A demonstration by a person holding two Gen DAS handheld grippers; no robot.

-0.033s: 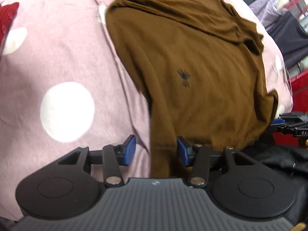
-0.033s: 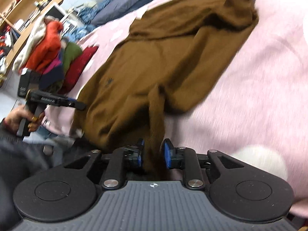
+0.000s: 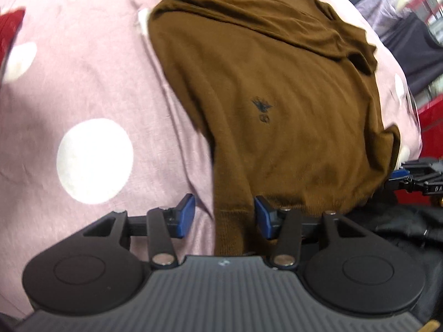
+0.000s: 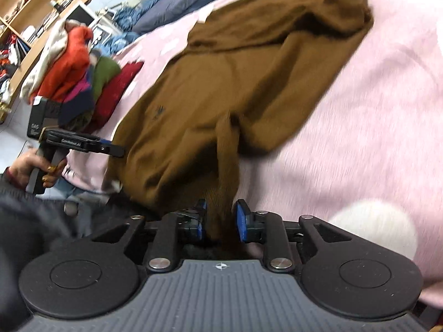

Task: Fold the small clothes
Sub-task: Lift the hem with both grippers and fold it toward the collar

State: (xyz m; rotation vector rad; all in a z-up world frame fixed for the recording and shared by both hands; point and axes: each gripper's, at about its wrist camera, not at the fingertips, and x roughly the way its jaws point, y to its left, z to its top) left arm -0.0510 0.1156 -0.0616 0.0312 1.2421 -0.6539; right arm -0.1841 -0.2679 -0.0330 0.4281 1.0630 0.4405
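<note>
A brown knit sweater (image 3: 277, 88) with a small dark emblem lies spread on a pink bed cover with white dots (image 3: 83, 83). My left gripper (image 3: 224, 217) is open, its blue pads either side of the sweater's hem corner, which hangs over the bed edge between them. My right gripper (image 4: 220, 220) has its blue pads close around a bunched strip of the sweater's hem (image 4: 227, 166). The sweater (image 4: 249, 69) stretches away from it across the bed. The left gripper also shows in the right wrist view (image 4: 110, 149), held in a hand.
A pile of folded red, orange and green clothes (image 4: 83, 77) lies at the bed's far left side. Wooden shelves (image 4: 36, 5) stand behind. A red garment's edge (image 3: 11, 27) shows at the left. Dark fabric (image 3: 401, 235) hangs below the bed edge.
</note>
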